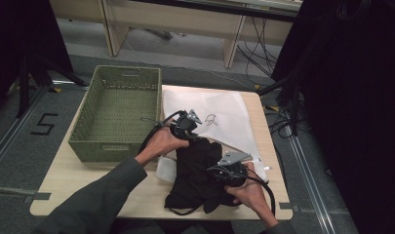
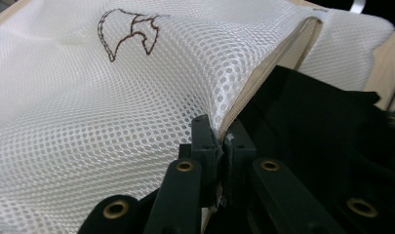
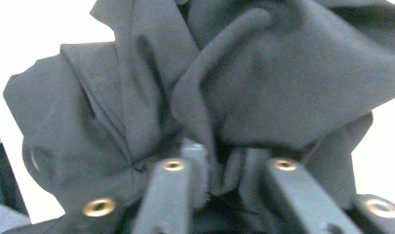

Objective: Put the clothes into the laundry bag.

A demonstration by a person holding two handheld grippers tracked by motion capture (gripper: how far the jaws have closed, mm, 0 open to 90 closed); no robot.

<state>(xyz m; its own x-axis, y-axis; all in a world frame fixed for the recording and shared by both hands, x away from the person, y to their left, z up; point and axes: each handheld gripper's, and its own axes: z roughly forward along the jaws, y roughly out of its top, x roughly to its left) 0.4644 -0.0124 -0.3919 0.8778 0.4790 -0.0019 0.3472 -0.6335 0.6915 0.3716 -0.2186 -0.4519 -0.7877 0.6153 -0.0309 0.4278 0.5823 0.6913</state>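
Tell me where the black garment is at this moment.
In the high view the black garment lies bunched on the table's near right part, overlapping the white mesh bag, right of the green basket; the right gripper pinches it.

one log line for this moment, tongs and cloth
left tongs: shut on mesh bag edge | right tongs: shut on black garment | basket: beside

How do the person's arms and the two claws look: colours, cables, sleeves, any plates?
The left claw and right claw are black, each topped by a grey three-cornered plate and trailing a black cable. The close views show black jaws with brass-coloured rivets. The left sleeve is dark grey.
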